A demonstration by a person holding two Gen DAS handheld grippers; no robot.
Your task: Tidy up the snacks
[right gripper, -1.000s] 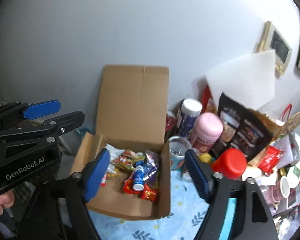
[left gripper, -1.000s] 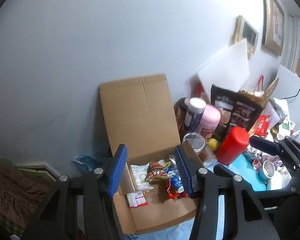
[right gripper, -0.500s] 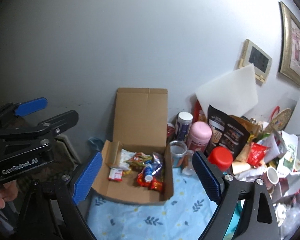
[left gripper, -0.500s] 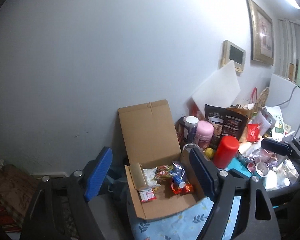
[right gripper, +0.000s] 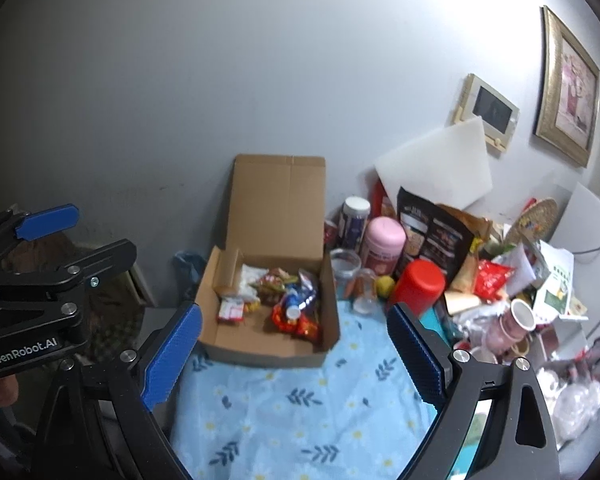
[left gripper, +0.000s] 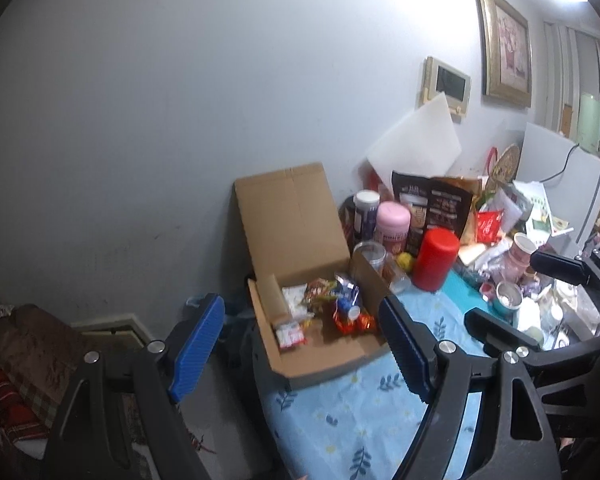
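Now standing wide apart with nothing between the blue pads: left hand-held gripper (left gripper: pixel 302 344) and right hand-held gripper (right gripper: pixel 294 354). Both pulled back and a little up since a second ago, and looking down at the scene from farther off; the left jaws, close together back then, now spread out. Probably meaning one more snack dropped off and both hands getting free for the next job. Lying nearest under both: blue flowered cloth (right gripper: pixel 300 408) covering the table. Sitting on that cloth, a bit farther in: cardboard box (right gripper: pixel 260 350), lid flap standing up against the grey wall (right gripper: pixel 220 80). Resting inside the box, all bunched toward the back: snacks (right gripper: pixel 280 300), with a small red-and-white packet (right gripper: pixel 231 311), a white bag, a few shiny red wrappers and a little blue-and-white bottle (right gripper: pixel 292 306). Leaving the front of the box floor bare, so still room for more. Standing just right of the box: clear jar (right gripper: pixel 345 264), red canister (right gripper: pixel 418 286) and pink tub (right gripper: pixel 384 242); too blurry to tell what is in them. Piling up farther right: dark snack bag (right gripper: pixel 434 236), red pouch (right gripper: pixel 490 278), cups and papers, maybe still waiting for sorting.
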